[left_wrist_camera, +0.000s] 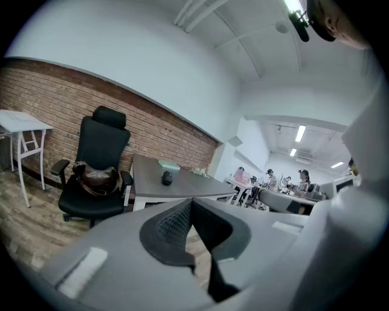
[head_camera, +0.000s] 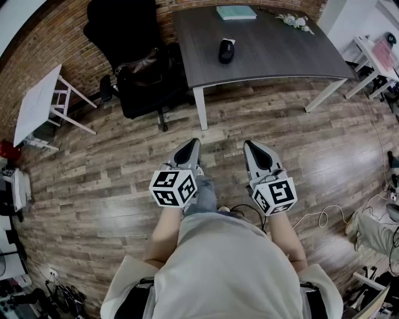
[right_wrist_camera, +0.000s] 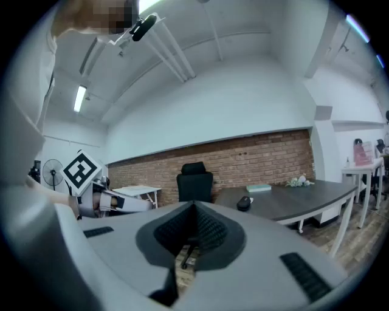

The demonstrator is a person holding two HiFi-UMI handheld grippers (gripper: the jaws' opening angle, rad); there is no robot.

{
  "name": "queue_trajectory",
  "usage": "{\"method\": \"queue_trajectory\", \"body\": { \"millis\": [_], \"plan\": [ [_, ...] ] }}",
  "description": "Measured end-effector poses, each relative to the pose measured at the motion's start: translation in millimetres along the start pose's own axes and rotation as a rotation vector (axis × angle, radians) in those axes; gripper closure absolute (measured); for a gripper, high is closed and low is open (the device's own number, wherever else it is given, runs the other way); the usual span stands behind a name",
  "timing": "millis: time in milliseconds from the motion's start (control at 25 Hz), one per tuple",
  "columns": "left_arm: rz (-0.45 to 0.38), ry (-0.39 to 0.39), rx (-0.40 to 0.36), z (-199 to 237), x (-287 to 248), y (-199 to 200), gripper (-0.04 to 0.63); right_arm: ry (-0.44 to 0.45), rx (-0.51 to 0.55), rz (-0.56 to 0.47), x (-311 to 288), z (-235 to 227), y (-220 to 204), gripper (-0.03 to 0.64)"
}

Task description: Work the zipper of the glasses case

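**Left gripper (head_camera: 189, 149) and right gripper (head_camera: 254, 151) shut on nothing, glasses case (head_camera: 226, 50) far off on the desk (head_camera: 280, 59)**

I hold both grippers low in front of my waist, side by side and a little apart, with their tips aimed at the desk. Each one's jaws are pressed together with nothing between them. In each gripper's own view the pads meet in a single line, and only wooden floor (head_camera: 124, 168) shows below. I read this as a carrying pose: nothing here is within reach, so closed jaws held level are simply the neutral way to bring them along.

The case is a dark oval lying on the grey desk top, about midway along and apart from the near edge. A stretch of floor separates it from me. A teal book (head_camera: 236, 12) sits at the far edge, and a sprig of white flowers (head_camera: 294, 22) lies to the right, both apart from the case. A black office chair (head_camera: 124, 37) with a brown bag (head_camera: 146, 68) on its seat stands left of the desk, off my straight line to the case.

The zipper work has not started, and from here I cannot make out the zipper or its tab. I would need to step up to the desk and open the jaws. Probably one gripper would steady the case while the other takes the tab. The tab is likely small, and the case may slide on that smooth top.
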State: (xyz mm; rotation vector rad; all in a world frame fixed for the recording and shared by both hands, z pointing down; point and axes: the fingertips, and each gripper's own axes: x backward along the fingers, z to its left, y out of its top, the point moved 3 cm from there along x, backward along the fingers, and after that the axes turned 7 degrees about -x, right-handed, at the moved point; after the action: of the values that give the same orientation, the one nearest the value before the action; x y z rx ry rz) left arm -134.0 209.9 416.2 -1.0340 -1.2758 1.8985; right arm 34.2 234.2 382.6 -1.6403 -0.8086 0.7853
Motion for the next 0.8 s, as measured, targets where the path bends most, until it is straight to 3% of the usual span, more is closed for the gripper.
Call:
{"method": "queue_trajectory", "body": {
  "millis": [280,640,680,720,800],
  "plan": [
    [0.005,-0.038,-0.035,-38,47,-20,0.584,0.007,0.008,0.008,54,26,-10,0.616],
    [-0.022,-0.053,-0.066,-52,59,-18,0.581,0.046,0.013,0.015,72,38,-13,0.615],
    [-0.022,-0.062,-0.07,-55,59,-18,0.565,0.049,0.018,0.013,74,39,-13,0.615],
    [-0.019,-0.074,-0.071,-57,59,-18,0.508,0.049,0.026,0.012,77,38,-13,0.615],
    [-0.013,-0.097,-0.066,-63,59,-20,0.43,0.045,0.036,0.012,81,37,-13,0.558]
  ]
}}
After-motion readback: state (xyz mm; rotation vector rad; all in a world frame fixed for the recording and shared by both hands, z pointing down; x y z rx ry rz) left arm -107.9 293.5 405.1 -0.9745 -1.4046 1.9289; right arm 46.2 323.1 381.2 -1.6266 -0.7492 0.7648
